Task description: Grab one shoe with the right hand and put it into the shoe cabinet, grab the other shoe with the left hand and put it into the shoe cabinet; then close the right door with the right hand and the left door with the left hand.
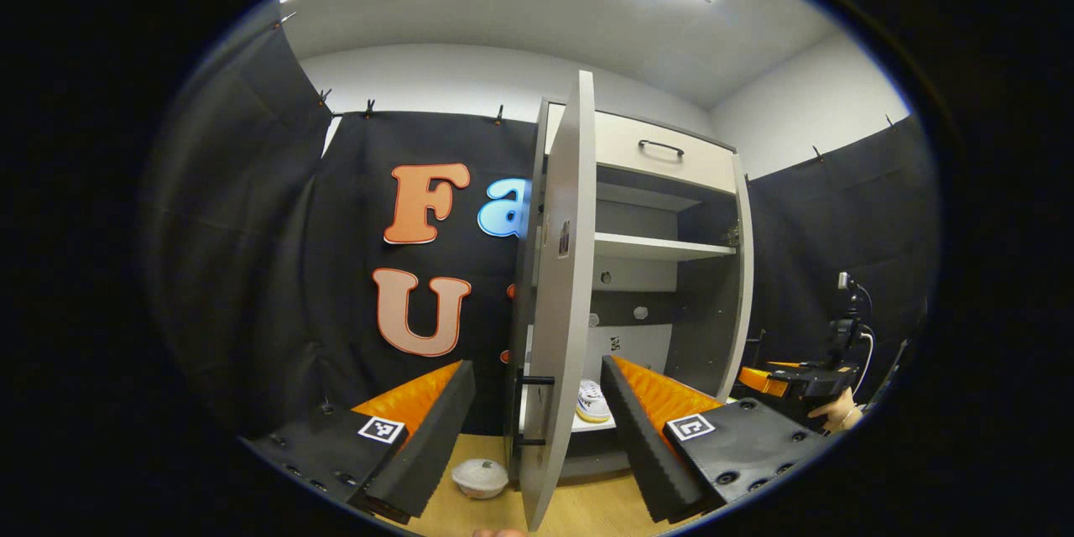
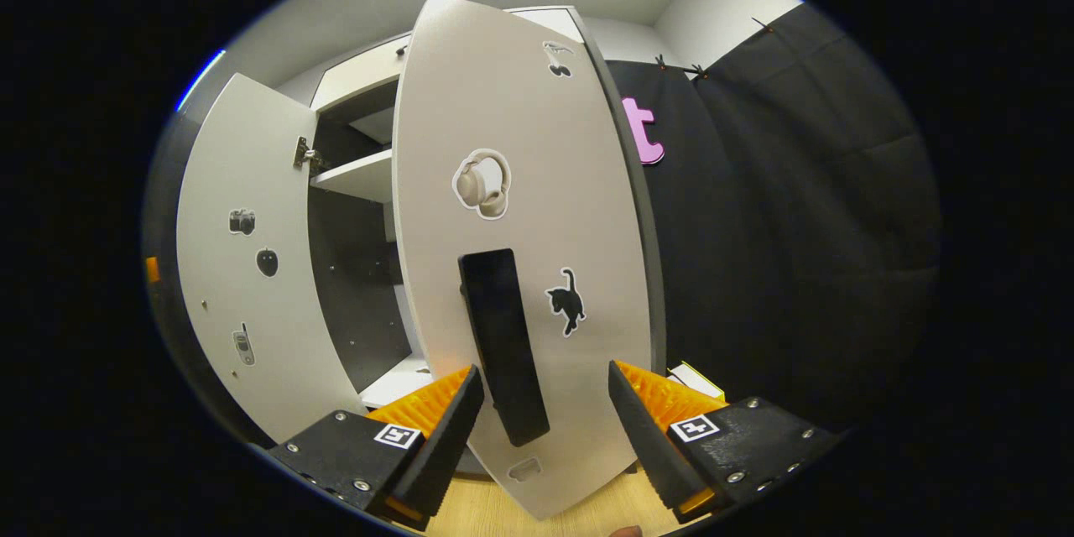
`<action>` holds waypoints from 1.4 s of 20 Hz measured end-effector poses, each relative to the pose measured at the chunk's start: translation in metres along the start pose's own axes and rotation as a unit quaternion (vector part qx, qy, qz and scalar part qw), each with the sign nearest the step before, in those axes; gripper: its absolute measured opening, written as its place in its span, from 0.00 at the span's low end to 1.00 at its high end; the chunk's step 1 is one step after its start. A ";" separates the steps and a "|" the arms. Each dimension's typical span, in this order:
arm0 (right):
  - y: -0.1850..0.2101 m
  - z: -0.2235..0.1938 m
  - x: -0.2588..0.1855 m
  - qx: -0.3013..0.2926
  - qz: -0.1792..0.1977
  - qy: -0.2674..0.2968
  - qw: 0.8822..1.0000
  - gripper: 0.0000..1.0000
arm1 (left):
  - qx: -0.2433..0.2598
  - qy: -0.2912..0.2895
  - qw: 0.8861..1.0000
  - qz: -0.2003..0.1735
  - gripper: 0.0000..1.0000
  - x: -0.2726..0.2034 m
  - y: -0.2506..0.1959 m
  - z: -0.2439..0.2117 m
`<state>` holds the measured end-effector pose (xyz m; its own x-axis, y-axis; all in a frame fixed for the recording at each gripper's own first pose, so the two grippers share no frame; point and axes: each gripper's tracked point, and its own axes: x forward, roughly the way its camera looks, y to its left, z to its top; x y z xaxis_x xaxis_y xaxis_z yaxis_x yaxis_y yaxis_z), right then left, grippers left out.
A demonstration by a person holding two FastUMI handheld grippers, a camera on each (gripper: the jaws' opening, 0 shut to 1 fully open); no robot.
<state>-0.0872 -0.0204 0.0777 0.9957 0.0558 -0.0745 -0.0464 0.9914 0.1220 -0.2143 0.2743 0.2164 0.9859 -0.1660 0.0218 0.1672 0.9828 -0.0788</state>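
Pale wood floor under both tools. Left gripper (image 1: 537,403) released, fingers spread either side of the left door (image 1: 558,285), which stands edge-on between them. White bowl (image 1: 480,477) on the floor just left of that door's foot. Beyond, inside the shoe cabinet (image 1: 722,268), a white shoe (image 1: 592,401) sits on the bottom shelf. Right gripper (image 2: 545,407) released, its fingers flanking the black handle (image 2: 502,344) of the right door (image 2: 520,143); contact with handle unclear. Stickers dot the door face.

No readable text | square coded markers on left gripper (image 1: 537,436) and right gripper (image 2: 545,428) | picture stickers on right door (image 2: 520,185)
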 end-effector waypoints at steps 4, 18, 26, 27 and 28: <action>0.018 -0.008 0.021 -0.018 0.008 0.011 1.000 0.93 | 0.000 0.000 1.000 0.015 0.98 -0.006 0.015 0.001; 0.036 -0.022 0.069 -0.013 0.010 0.030 0.999 0.93 | -0.010 0.031 0.999 0.032 0.98 0.003 0.045 -0.032; 0.044 -0.024 0.095 -0.023 -0.013 0.032 0.999 0.93 | 0.016 0.047 0.999 0.015 0.98 0.011 0.035 -0.048; 0.044 -0.024 0.098 -0.021 -0.015 0.033 0.999 0.92 | 0.013 0.048 0.999 0.012 0.98 0.013 0.036 -0.051; 0.044 -0.025 0.101 -0.019 -0.017 0.033 0.999 0.93 | 0.011 0.051 0.999 0.011 0.96 0.014 0.037 -0.052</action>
<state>0.0093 0.0319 0.0510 0.9892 0.0280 -0.1439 -0.0164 0.9966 0.0809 -0.1938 0.3043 0.1621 0.9854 -0.1497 -0.0808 0.1453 0.9877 -0.0571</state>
